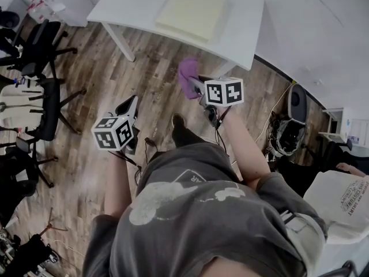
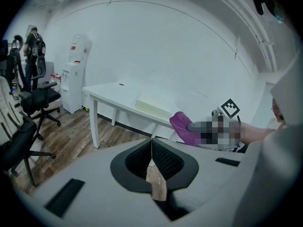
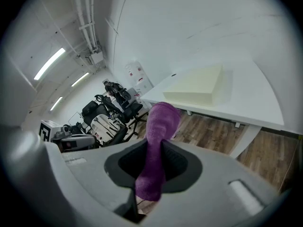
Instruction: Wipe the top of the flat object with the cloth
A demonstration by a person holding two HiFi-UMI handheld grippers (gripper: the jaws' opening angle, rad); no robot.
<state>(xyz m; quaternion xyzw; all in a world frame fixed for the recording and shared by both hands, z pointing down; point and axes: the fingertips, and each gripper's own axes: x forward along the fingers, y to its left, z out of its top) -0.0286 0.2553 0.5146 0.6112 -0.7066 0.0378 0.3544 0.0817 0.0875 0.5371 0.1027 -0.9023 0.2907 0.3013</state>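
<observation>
Right gripper [image 3: 154,162]: jaws clenched on the purple cloth [image 3: 158,141]. It's pinched around its middle, one bunched end sticking out past the jaws, the other hanging below them.

Left gripper [image 2: 152,157]: jaws pressed together, nothing between them. It hangs low at my left side over the wood floor [image 1: 104,74].

The flat pad [image 1: 193,10], a pale yellow slab, lies flat on the white counter [image 1: 138,4], towards its far half and clear of the edges. I'm standing off the counter, so cloth and pad are well apart and wiping hasn't started.

Handling, my read:
- The cloth is soft, limp and light, so slip risk is low. The bunched end is what meets the surface, so I'd press it flat with the jaws angled down to get contact area, not a point.
- The pad looks like light foam, thick but probably squashy. It may skate on the smooth counter under a sideways stroke.
- If it does, I'd pin a near corner or edge with the shut left jaws, then wipe away from that point with light pressure.
</observation>
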